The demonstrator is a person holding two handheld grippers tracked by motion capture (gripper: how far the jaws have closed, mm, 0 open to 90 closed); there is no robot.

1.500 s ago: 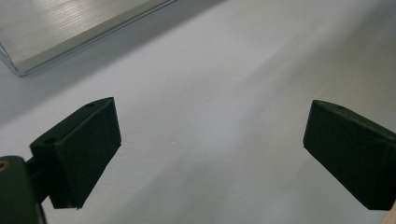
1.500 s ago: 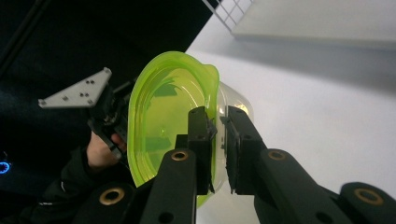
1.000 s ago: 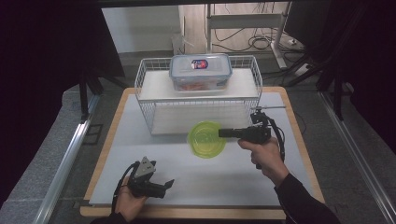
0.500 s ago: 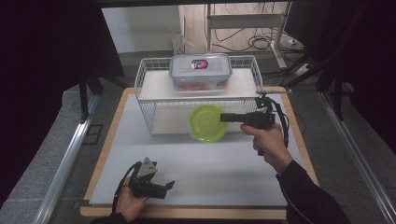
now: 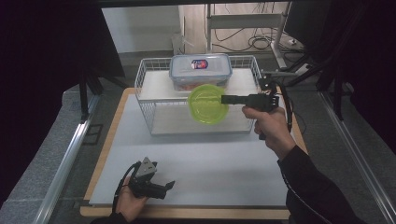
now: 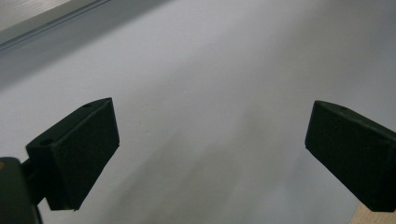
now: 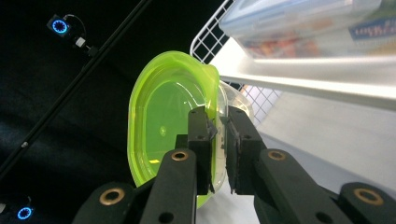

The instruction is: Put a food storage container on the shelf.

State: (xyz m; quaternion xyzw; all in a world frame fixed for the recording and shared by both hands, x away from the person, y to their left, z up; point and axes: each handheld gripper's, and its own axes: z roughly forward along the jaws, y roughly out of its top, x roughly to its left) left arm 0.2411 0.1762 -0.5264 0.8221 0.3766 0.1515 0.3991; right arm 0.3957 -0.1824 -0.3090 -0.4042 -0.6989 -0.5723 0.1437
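A round clear tub with a lime-green lid [image 5: 208,103] hangs in the air in front of the white wire rack [image 5: 148,109], level with its upper shelf. My right gripper [image 5: 225,99] is shut on its rim from the right. In the right gripper view the jaws [image 7: 218,123] pinch the rim of the green-lidded tub [image 7: 161,121], which stands on edge. My left gripper [image 5: 164,188] rests in a hand at the table's near left, open. Between its jaws [image 6: 210,140] lies only the grey table mat.
A clear lidded food box [image 5: 201,70] sits on the rack's upper shelf [image 7: 327,77], just behind and above the held tub. The rack's lower level is open at the front. The grey mat [image 5: 224,163] covers the wooden table between the two hands.
The right hand has lifted the green-lidded tub off the mat and carried it up and toward the rack front. The left gripper has stayed where it was.
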